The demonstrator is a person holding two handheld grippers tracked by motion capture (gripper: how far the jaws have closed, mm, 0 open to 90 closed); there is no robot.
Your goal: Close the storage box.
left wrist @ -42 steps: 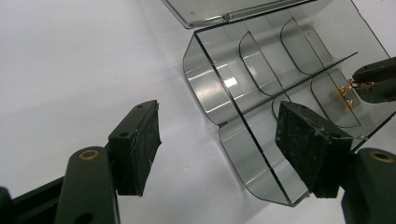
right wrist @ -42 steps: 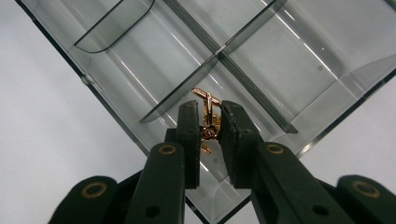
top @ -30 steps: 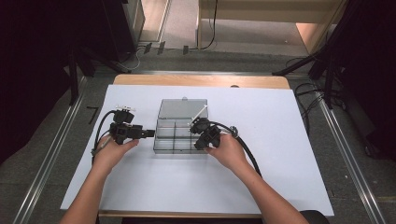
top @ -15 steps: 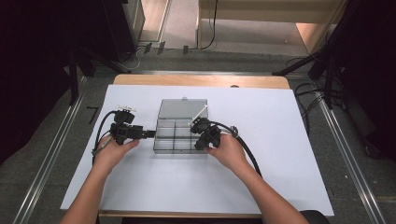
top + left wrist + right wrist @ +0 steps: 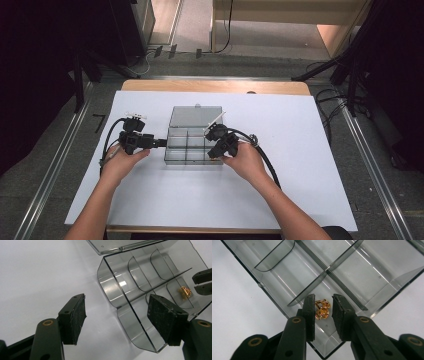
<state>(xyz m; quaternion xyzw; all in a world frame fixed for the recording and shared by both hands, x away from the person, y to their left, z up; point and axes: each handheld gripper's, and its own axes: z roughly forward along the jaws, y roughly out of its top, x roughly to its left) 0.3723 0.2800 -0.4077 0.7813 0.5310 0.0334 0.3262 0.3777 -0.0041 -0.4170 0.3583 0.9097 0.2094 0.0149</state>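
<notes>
A clear plastic compartment box (image 5: 186, 150) sits mid-table with its lid (image 5: 196, 116) lying open behind it. My left gripper (image 5: 162, 143) is at the box's left end. In the left gripper view it is open wide (image 5: 117, 317), its pads on either side of the box's corner wall (image 5: 117, 302) without touching it. My right gripper (image 5: 215, 151) reaches into the front right compartment. Its jaws (image 5: 323, 315) are narrowly open, with small gold metal pieces (image 5: 322, 309) lying on the compartment floor between them. The gold pieces (image 5: 185, 291) also show in the left gripper view, just below the right gripper's tips (image 5: 203, 281).
The box stands on a white sheet (image 5: 300, 150) that covers the wooden table (image 5: 215, 86). Black cables (image 5: 265, 160) trail from both grippers. The other compartments (image 5: 372, 272) hold nothing. Dark stands and floor rails flank the table.
</notes>
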